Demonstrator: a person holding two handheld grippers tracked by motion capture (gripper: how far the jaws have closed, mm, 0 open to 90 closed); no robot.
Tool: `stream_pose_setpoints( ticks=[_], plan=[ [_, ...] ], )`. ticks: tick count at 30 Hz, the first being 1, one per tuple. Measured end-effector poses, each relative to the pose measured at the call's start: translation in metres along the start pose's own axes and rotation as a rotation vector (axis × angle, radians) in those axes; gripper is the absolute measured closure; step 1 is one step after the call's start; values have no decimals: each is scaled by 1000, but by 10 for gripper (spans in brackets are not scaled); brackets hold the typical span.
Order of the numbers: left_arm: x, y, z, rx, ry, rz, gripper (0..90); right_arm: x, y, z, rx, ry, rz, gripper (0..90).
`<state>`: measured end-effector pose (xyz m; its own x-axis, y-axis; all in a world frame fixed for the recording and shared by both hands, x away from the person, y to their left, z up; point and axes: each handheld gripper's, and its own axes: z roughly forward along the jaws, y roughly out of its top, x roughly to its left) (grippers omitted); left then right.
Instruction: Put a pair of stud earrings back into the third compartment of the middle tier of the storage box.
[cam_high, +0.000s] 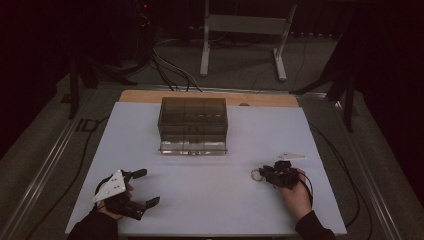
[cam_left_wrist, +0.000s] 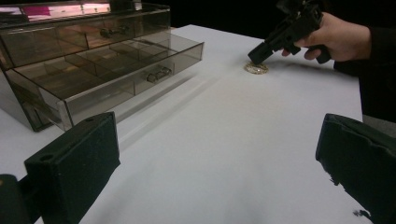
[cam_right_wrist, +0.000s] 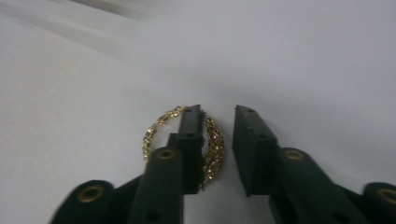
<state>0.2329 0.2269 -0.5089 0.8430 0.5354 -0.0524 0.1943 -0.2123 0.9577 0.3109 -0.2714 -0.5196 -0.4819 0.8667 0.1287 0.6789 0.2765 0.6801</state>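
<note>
A gold, stone-set bracelet (cam_right_wrist: 215, 144) lies flat on the white table (cam_high: 210, 200), right of centre (cam_high: 256, 174). My right gripper (cam_right_wrist: 218, 114) points down at it. Its left jaw stands inside the ring and its right jaw outside, so the ring's right rim sits between them. A thin gap shows between that rim and the right jaw. The left gripper view shows the same gripper (cam_left_wrist: 257, 57) tipped onto the bracelet (cam_left_wrist: 256, 68). My left gripper (cam_high: 147, 187) rests at the front left, open wide with nothing between its jaws (cam_left_wrist: 217, 154).
A smoky clear drawer box (cam_high: 192, 117) stands at the middle back of the table, its bottom drawer (cam_left_wrist: 116, 65) pulled out toward me. Beyond the table are a metal stand (cam_high: 245, 30) and floor cables.
</note>
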Motion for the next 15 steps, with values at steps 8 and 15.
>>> stream_pose_setpoints(
  ticks=[8,15],
  plan=[
    [0,0,0,3,0,3,5,-2,1,-4,-15,10,5,859],
    [0,0,0,1,2,2,5,3,4,-9,-37,21,-17,865]
  ],
)
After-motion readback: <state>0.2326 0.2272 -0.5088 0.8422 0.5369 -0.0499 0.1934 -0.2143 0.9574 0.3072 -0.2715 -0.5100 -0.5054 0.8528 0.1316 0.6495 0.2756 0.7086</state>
